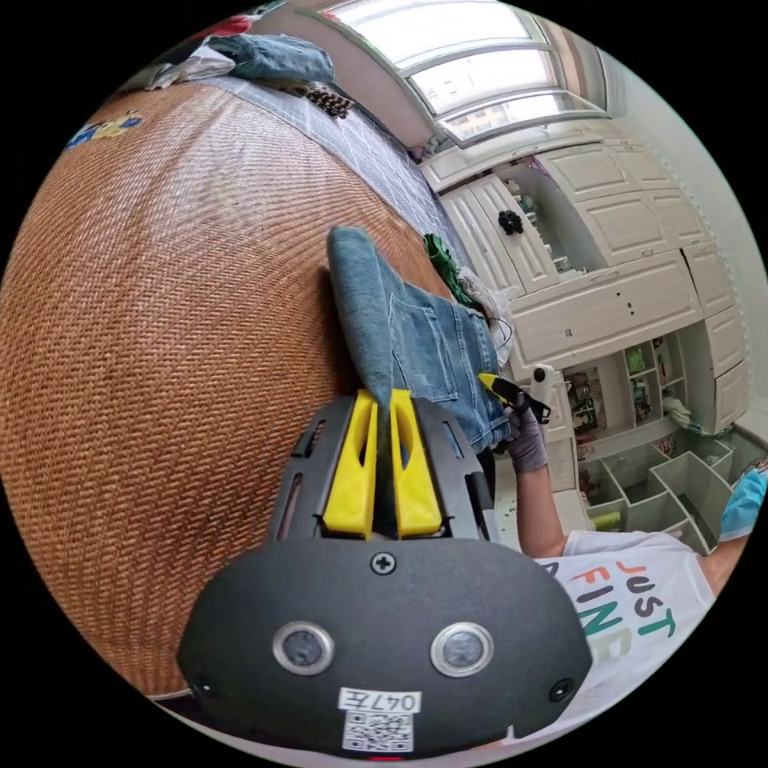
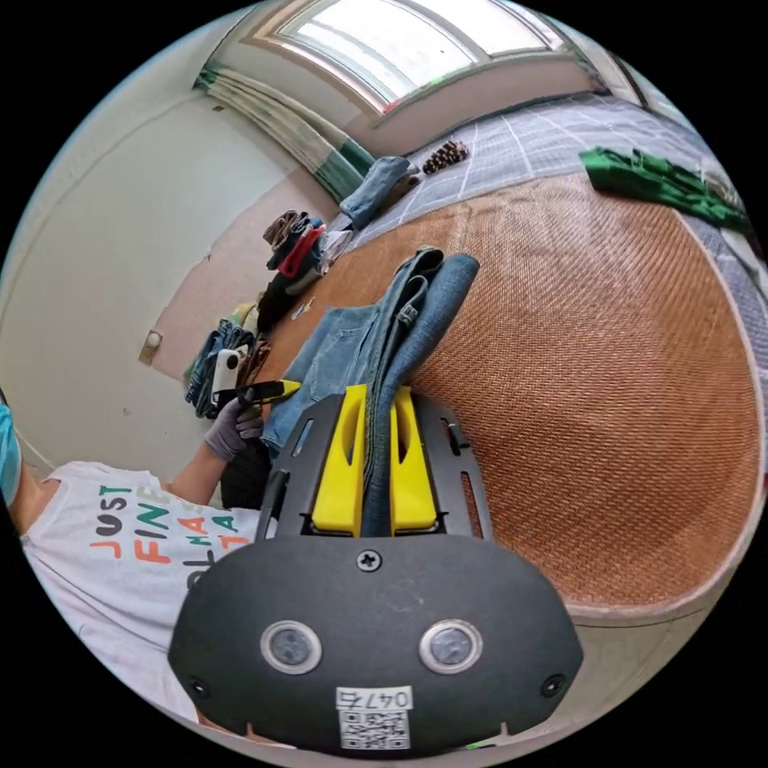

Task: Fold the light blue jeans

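In the left gripper view, the left tool (image 1: 384,400) has its two yellow jaws closed tightly on a fold of the light blue jeans (image 1: 416,336). From the jaws the jeans stretch away over the woven bamboo mat (image 1: 160,320) that covers the bed, with a back pocket turned to the camera. At the other side of the jeans the right tool (image 1: 500,388) also grips the denim, held by a gloved hand (image 1: 528,436) of a person in a white T-shirt (image 1: 632,608).

In the right gripper view, the right tool (image 2: 376,400) is closed the same way, both jaws pressing on a thick bunch of the jeans (image 2: 400,320), and the left tool (image 2: 268,390) shows beside the jeans in a gloved hand (image 2: 232,428).

Farther, near the edge of the mat, a green garment (image 2: 656,184) lies on the bed. At the far end of the bed is a pile of clothes (image 2: 296,248) and another piece of denim (image 2: 380,184).

Behind the person, open white compartments (image 1: 672,480) stand on the floor; one holds a yellow-green item (image 1: 606,520), the contents of the others I cannot tell. White cabinets (image 1: 608,264) fill the wall, with small things on their open shelves.
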The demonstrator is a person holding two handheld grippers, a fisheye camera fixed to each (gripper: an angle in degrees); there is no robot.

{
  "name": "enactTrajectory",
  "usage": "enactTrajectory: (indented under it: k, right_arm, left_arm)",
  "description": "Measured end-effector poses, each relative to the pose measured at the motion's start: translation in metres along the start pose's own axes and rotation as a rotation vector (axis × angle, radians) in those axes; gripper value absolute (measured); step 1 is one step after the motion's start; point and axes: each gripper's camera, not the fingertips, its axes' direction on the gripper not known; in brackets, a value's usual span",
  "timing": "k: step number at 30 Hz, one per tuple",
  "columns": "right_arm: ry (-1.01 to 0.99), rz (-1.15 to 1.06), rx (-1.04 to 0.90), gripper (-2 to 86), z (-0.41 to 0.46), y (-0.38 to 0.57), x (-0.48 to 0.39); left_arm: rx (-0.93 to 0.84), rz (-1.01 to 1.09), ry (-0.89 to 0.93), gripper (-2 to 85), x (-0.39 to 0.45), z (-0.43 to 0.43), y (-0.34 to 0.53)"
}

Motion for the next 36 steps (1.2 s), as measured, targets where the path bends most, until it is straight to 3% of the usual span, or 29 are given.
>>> enactTrajectory:
  k: [7,10,14,16,17,19,22,25,29,33,36]
  right_arm:
    - [0.280,0.003,0.106,1.3,-0.102,0.068,-0.053]
    - [0.326,0.096,0.280,1.3,-0.165,0.104,-0.050]
    - [0.388,0.240,0.626,1.9,-0.243,0.135,-0.037]
    - [0.358,0.347,0.767,3.0,-0.264,0.142,-0.012]
    - [0.336,0.423,0.826,5.7,-0.271,0.145,0.011]
    - [0.337,0.533,0.830,10.6,-0.270,0.149,0.050]
    - [0.377,0.684,0.757,12.8,-0.248,0.168,0.093]
    - [0.448,0.601,0.857,10.4,-0.228,0.186,0.068]
    - [0.575,0.316,0.716,8.2,-0.188,0.102,0.025]
    - [0.598,0.045,0.564,7.1,-0.133,-0.012,0.000]
    - [0.565,-0.082,0.462,7.7,-0.083,-0.109,-0.004]
  left_arm:
    - [-0.141,0.205,0.052,-0.7,0.197,0.025,-0.090]
    - [-0.234,0.322,0.102,-0.5,0.318,0.062,-0.175]
    - [-0.305,0.588,0.096,1.0,0.571,0.117,-0.336]
    - [-0.312,0.596,0.092,5.3,0.668,0.145,-0.401]
    - [-0.315,0.575,0.050,12.3,0.716,0.160,-0.435]
    - [-0.320,0.498,-0.027,17.0,0.759,0.170,-0.457]
    - [-0.280,0.494,-0.021,16.6,0.789,0.142,-0.421]
    - [-0.214,0.626,-0.192,10.6,0.784,0.076,-0.338]
    - [0.028,0.765,-0.733,0.5,0.763,-0.039,-0.196]
    - [0.274,0.955,-1.316,-0.6,0.805,-0.080,-0.074]
    - [0.248,1.065,-1.464,-0.7,0.845,-0.071,-0.032]
